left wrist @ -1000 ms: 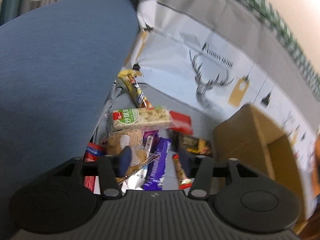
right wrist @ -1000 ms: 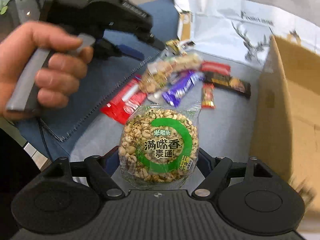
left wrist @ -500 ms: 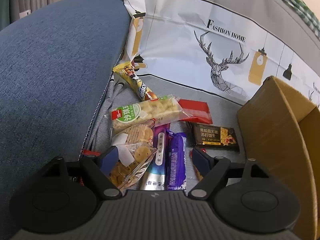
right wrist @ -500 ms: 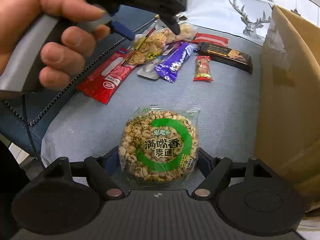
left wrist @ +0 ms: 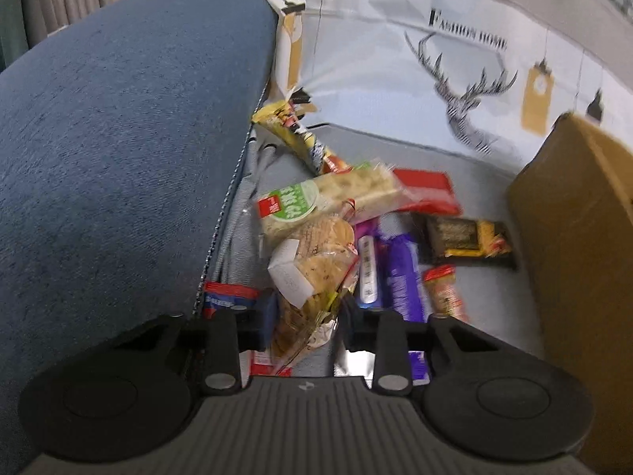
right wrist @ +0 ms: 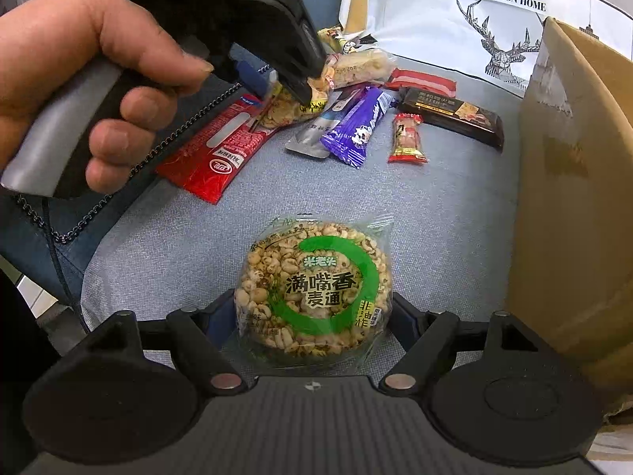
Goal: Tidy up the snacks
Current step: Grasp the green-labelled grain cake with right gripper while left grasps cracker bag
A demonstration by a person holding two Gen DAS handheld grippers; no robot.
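Observation:
My left gripper (left wrist: 304,316) has closed on a clear bag of round crackers (left wrist: 312,273) in the snack pile; it also shows in the right wrist view (right wrist: 292,91), fingers down on that bag (right wrist: 285,109). My right gripper (right wrist: 314,308) is shut on a round puffed-grain cake in a green-ringed wrapper (right wrist: 314,287), held just above the grey cushion. A brown cardboard box (right wrist: 573,198) stands to the right; it also shows in the left wrist view (left wrist: 573,237).
Loose snacks lie on the grey cushion (right wrist: 455,206): a red packet (right wrist: 215,154), a purple bar (right wrist: 356,126), a silver packet (right wrist: 316,134), a small red candy (right wrist: 407,138), a black bar (right wrist: 451,114), a green-label grain bar (left wrist: 328,202). A blue sofa arm (left wrist: 118,138) rises left.
My left gripper has moved down into the pile and its fingers have closed on the cracker bag. My right gripper still holds the grain cake, hardly moved.

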